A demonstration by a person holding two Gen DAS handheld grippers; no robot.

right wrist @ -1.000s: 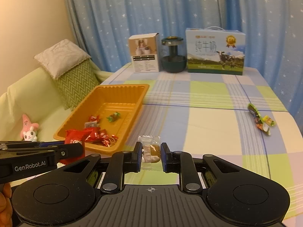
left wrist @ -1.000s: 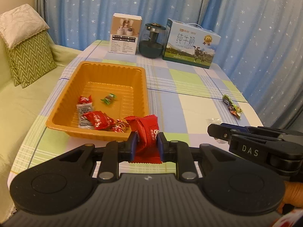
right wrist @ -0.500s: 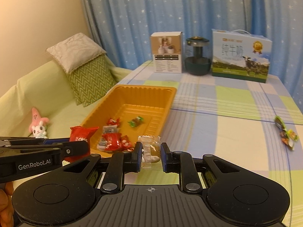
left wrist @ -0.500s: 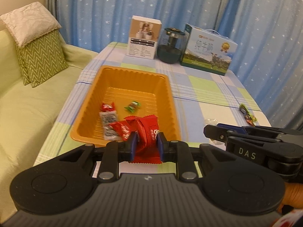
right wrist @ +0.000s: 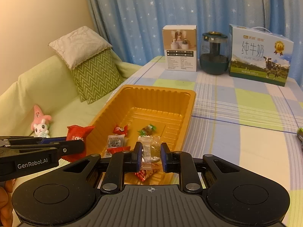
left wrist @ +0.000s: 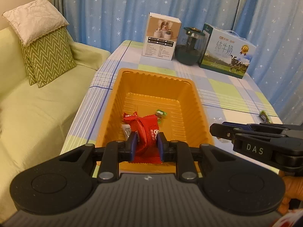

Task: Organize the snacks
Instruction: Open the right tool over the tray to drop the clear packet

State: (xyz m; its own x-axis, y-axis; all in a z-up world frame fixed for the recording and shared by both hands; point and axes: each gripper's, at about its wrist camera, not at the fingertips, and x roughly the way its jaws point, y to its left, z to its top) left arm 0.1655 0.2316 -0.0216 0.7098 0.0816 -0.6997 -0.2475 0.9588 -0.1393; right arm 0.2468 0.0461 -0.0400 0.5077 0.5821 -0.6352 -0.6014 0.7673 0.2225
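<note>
An orange plastic tray [left wrist: 189, 102] [right wrist: 187, 102] sits on the checked tablecloth and holds several wrapped candies [right wrist: 120, 129]. My left gripper [left wrist: 146, 145] is shut on a red snack packet [left wrist: 146, 130] and holds it over the tray's near end; the packet also shows in the right wrist view [right wrist: 78, 132]. My right gripper [right wrist: 151, 154] is shut on a clear-wrapped candy [right wrist: 150, 147] over the tray's near right corner. A green wrapped snack [left wrist: 265, 115] lies on the table at the far right.
A white product box [left wrist: 161, 36], a dark glass jar [left wrist: 190, 49] and a milk carton box [left wrist: 227, 53] stand at the table's far edge. A green sofa [left wrist: 37, 102] with zigzag cushions [left wrist: 47, 56] is to the left. A small plush toy [right wrist: 40, 123] lies on the sofa.
Both grippers have moved left and forward with their snacks, from beside the tray's near right corner to over its near end. Both stay shut.
</note>
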